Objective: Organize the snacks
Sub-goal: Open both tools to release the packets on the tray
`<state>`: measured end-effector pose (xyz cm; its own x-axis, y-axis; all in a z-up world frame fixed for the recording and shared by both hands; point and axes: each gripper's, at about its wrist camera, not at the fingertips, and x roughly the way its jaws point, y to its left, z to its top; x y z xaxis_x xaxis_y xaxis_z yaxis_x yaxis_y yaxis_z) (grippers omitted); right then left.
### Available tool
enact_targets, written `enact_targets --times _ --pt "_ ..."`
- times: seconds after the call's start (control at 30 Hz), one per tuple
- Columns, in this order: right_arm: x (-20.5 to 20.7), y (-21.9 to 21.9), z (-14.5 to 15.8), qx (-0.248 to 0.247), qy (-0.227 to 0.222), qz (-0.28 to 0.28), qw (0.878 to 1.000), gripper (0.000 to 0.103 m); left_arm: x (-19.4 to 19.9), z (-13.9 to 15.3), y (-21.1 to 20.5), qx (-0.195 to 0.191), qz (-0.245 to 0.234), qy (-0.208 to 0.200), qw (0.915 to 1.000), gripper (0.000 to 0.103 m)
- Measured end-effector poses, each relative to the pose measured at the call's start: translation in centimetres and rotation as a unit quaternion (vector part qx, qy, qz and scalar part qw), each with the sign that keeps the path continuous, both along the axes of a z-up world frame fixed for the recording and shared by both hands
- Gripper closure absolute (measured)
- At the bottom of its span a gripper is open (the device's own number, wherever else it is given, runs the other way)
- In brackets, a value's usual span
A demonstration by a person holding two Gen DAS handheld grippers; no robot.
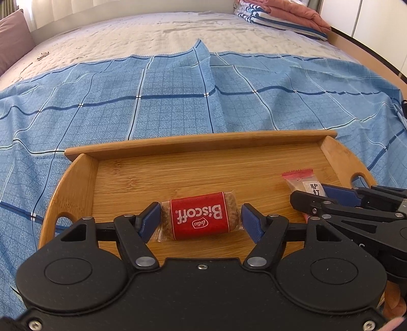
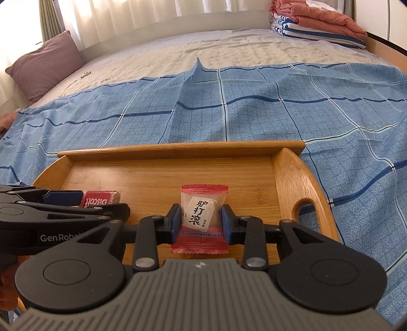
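Left gripper [image 1: 201, 219]: spread wide over the tray floor, its blue pads on either side of the Biscoff packet; the left pad looks to meet the packet's clear end flap, the right pad stands just clear of it.
Right gripper [image 2: 201, 220]: closed in on the candy, a blue pad pressed against each side of the wrapper.
Biscoff packet [image 1: 201, 219]: red-labelled biscuit lying flat on the tray, near its front edge, left of the candy; in the right wrist view [image 2: 100, 198] it shows partly behind the left gripper's finger.
Candy [image 2: 199, 216]: clear wrapper with red crimped ends and a white label in black Chinese characters, flat on the tray's right half; in the left wrist view [image 1: 302, 182] only its far end shows past the right gripper.
Tray [image 1: 203, 142]: bamboo, with raised walls and a cut-out handle at each end, resting on the cloth.
Cloth [image 1: 152, 101]: blue check, spread over the near part of the bed.
Bed [image 1: 152, 33]: pale quilted cover beyond the cloth.
Pillow [image 2: 48, 61]: mauve, at the far left.
Folded bedding [image 2: 320, 23]: striped and salmon pieces stacked at the far right corner.
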<state>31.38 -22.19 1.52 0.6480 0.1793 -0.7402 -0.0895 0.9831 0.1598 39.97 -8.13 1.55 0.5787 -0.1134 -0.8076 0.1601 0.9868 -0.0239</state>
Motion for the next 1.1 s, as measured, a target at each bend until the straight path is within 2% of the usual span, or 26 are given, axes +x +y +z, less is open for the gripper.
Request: enact_targets --times 0.2,0.3,0.37,0.6,0.8,0.9,1.1 --pt "-0.2 -0.3 0.1 0.007 -0.001 -0.007 1.0 0.059 -0.2 0.0 -0.2 0.008 -0.001 -0.005 1.0 0.034" --pt "-0.6 -0.6 0.5 0.012 -0.008 -0.015 1.0 0.046 -0.5 0.2 -0.1 0.016 -0.001 -0.007 0.9998 0.025" --pt "-0.9 -0.9 0.9 0.017 -0.012 -0.017 1.0 0.042 -0.7 0.3 0.1 0.021 0.001 -0.007 0.9998 0.02" --pt "-2.7 -1.1 3.0 0.026 -0.032 -0.014 0.999 0.025 -2.7 1.7 1.2 0.014 -0.005 -0.016 0.9998 0.014" --pt "-5.7 -0.5 5.0 0.016 -0.056 -0.004 0.998 0.014 -6.4 3.7 1.9 0.012 -0.022 -0.038 0.999 0.008" --pt "-7.5 -0.1 5.8 0.012 -0.059 0.001 0.998 0.013 -8.9 4.7 2.4 0.003 -0.031 -0.051 0.9982 0.006" --pt "-11.0 0.5 6.8 0.007 -0.061 0.003 0.998 0.009 -14.4 6.3 3.3 0.02 -0.041 -0.085 0.9953 0.004"
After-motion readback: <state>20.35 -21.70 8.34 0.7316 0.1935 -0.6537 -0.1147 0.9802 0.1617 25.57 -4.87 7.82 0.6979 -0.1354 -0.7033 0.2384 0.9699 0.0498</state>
